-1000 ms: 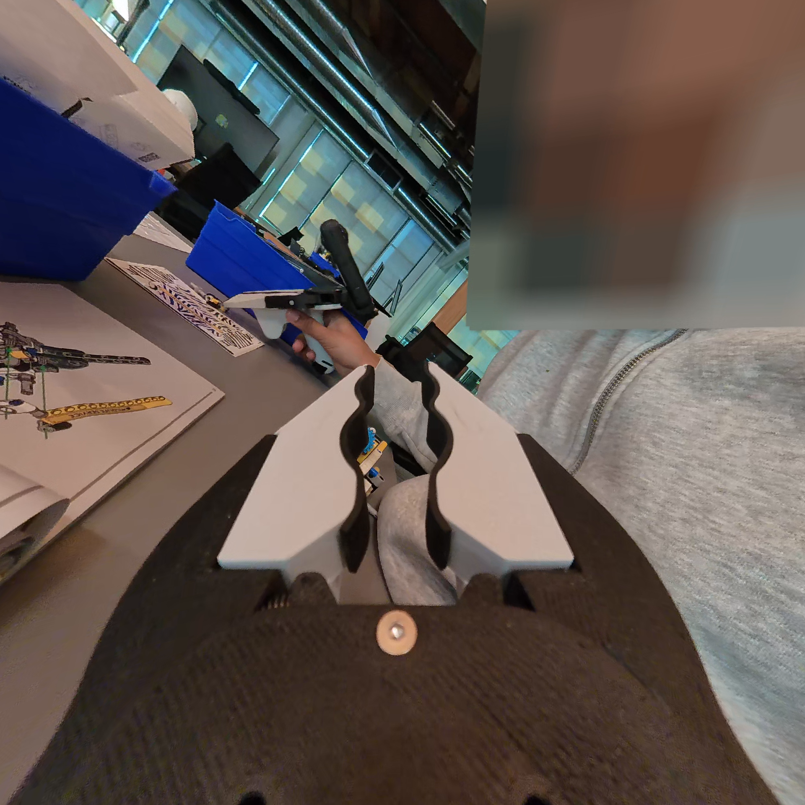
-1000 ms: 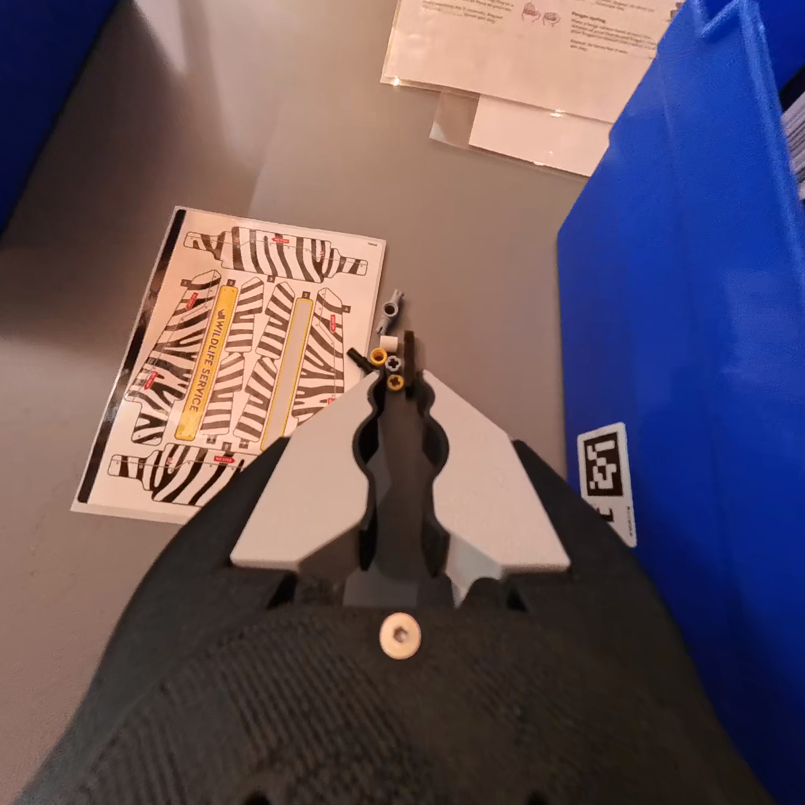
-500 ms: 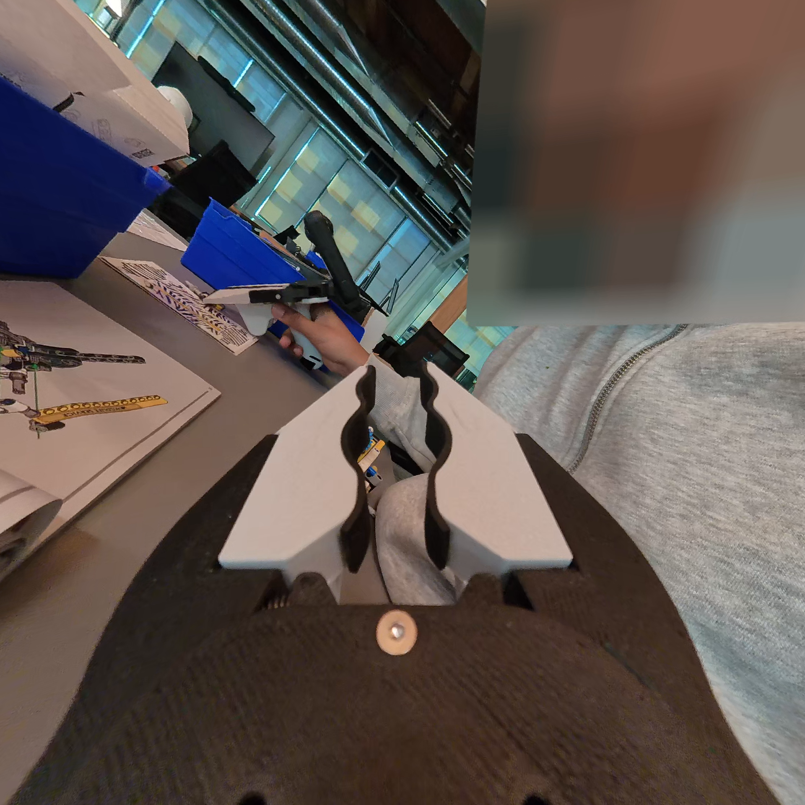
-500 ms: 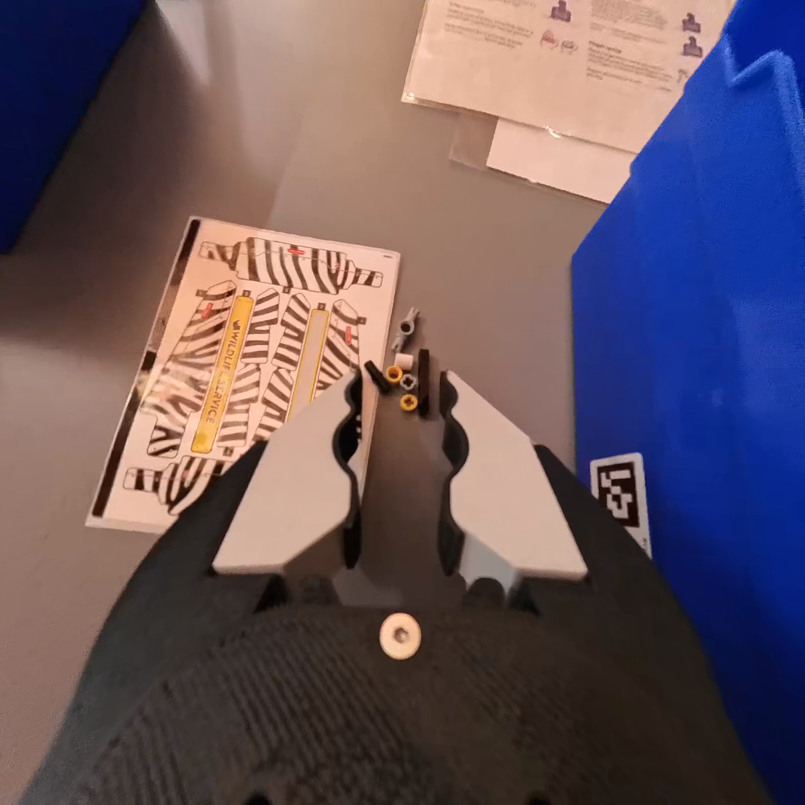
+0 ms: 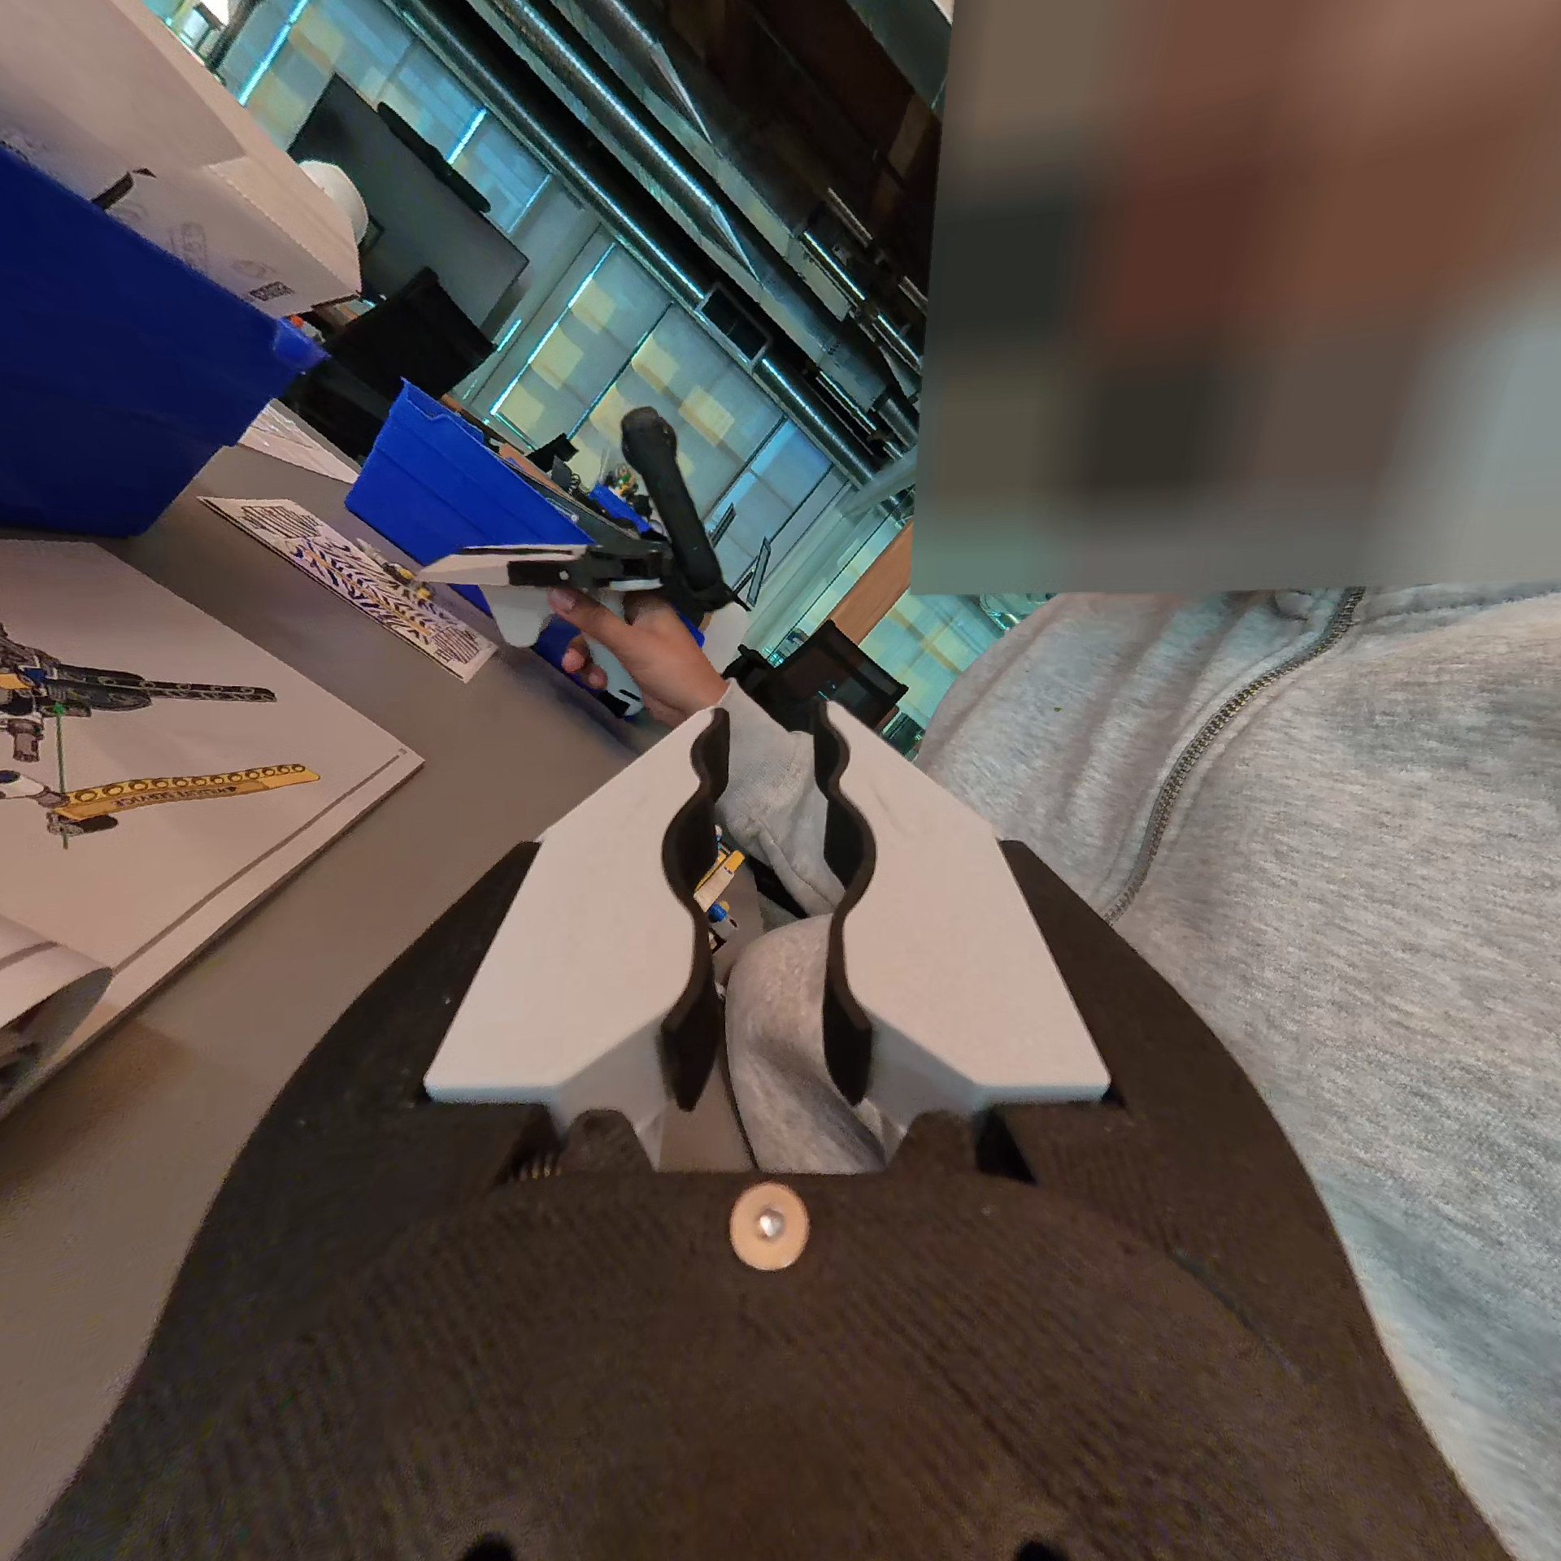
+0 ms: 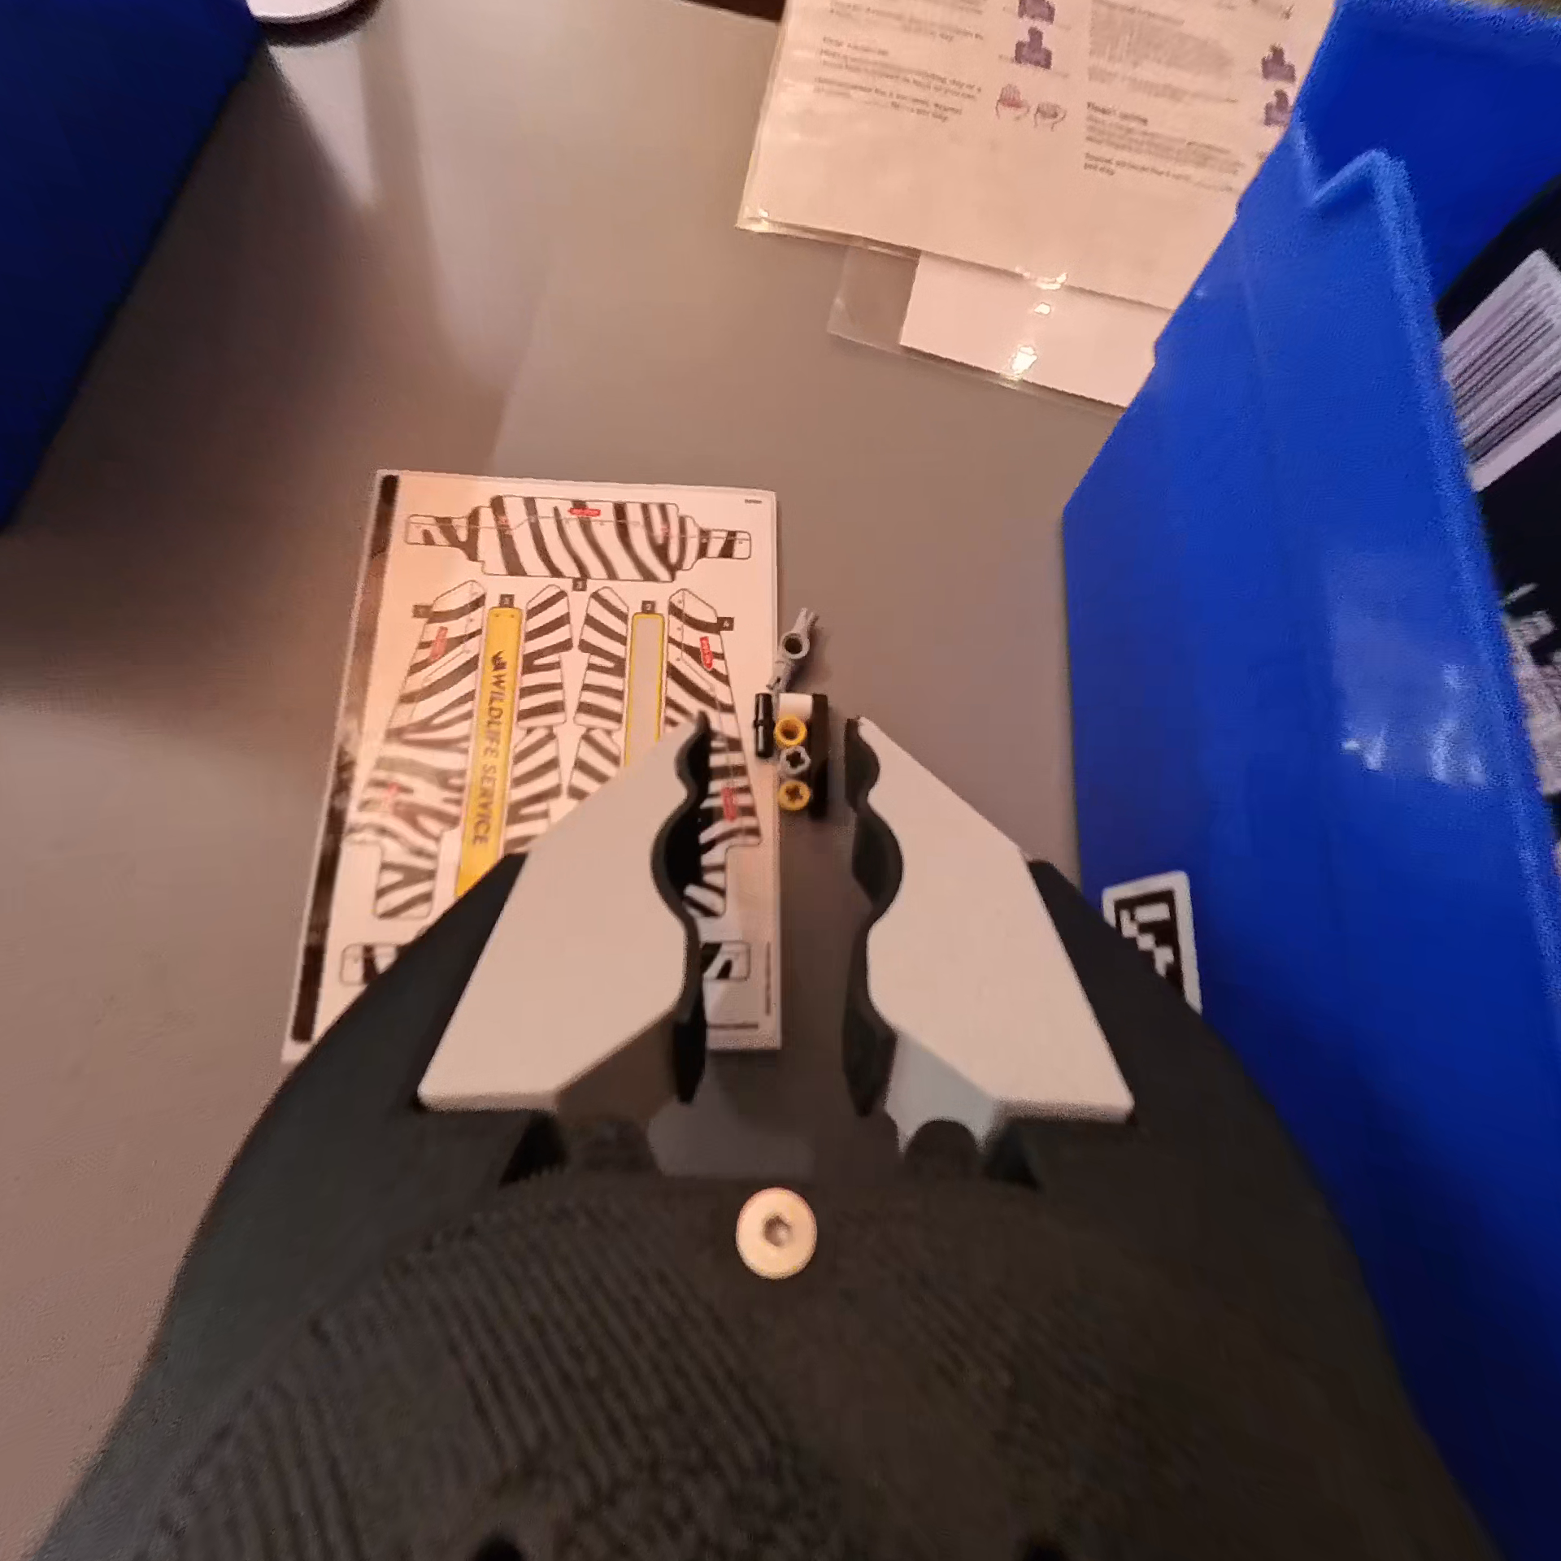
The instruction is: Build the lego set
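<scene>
In the right wrist view my right gripper [image 6: 777, 731] is open and empty, hovering over the grey table. Just past its tips lies a cluster of small lego parts: a black pin [image 6: 764, 728], two yellow bushes [image 6: 790, 728], a grey bush [image 6: 794, 760], a white piece [image 6: 794, 703], a black axle [image 6: 818, 752] and a grey connector [image 6: 794, 646]. My left gripper [image 5: 770, 718] is open and empty, pointing at a person's grey sleeve [image 5: 777, 802]. A small yellow-and-blue lego piece [image 5: 720, 878] shows behind its fingers. The right gripper [image 5: 507, 574] also shows there, held by a hand [image 5: 650, 667].
A zebra-striped sticker sheet [image 6: 557, 718] lies left of the parts. A tall blue bin [image 6: 1309, 676] stands close on the right, and another blue bin [image 6: 84, 211] at far left. Papers [image 6: 1014, 127] lie farther back. An instruction booklet [image 5: 169, 802] lies left of the left gripper. The gap from one gripper's tips to the other's is roughly 40 cm.
My right gripper has gone from nearly shut at the small parts to wide open and has drawn back a little. The left gripper has barely moved.
</scene>
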`<state>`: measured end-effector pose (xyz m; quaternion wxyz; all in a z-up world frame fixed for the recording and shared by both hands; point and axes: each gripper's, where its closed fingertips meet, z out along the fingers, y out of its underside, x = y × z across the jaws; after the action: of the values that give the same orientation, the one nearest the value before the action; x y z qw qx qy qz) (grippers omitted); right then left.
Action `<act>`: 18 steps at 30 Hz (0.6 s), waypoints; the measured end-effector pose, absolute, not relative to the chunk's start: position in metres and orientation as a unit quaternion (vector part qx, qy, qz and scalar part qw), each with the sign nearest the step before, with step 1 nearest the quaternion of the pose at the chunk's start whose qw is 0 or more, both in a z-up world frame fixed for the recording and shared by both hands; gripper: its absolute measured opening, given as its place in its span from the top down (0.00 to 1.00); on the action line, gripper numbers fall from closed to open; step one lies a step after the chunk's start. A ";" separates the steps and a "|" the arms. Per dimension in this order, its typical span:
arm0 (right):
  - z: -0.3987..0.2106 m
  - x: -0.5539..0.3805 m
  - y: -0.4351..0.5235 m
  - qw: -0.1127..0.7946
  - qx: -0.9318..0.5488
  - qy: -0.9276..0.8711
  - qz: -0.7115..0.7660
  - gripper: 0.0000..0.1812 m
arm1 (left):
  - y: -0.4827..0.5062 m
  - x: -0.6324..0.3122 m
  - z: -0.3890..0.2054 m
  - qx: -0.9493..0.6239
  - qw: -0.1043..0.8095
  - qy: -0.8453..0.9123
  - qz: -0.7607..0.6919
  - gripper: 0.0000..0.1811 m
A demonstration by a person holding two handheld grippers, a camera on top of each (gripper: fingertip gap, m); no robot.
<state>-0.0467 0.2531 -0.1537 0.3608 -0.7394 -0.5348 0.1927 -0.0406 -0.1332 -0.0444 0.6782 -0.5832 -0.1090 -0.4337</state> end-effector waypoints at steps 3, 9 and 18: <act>-0.143 -0.037 0.235 0.379 -0.721 -0.549 0.187 0.83 | -0.133 -0.040 -0.045 -0.586 0.678 -0.109 -0.431 0.90; -0.155 -0.030 0.184 0.320 -0.729 -0.561 0.228 0.84 | -0.132 -0.039 -0.046 -0.590 0.676 -0.107 -0.429 0.90; -0.161 -0.040 0.162 0.302 -0.717 -0.579 0.243 0.83 | -0.132 -0.039 -0.047 -0.591 0.675 -0.108 -0.428 0.90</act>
<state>-0.0396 0.1615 -0.1612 0.3021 -0.7173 -0.5791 0.2427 -0.0392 -0.1316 -0.0467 0.6750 -0.5910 -0.1079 -0.4283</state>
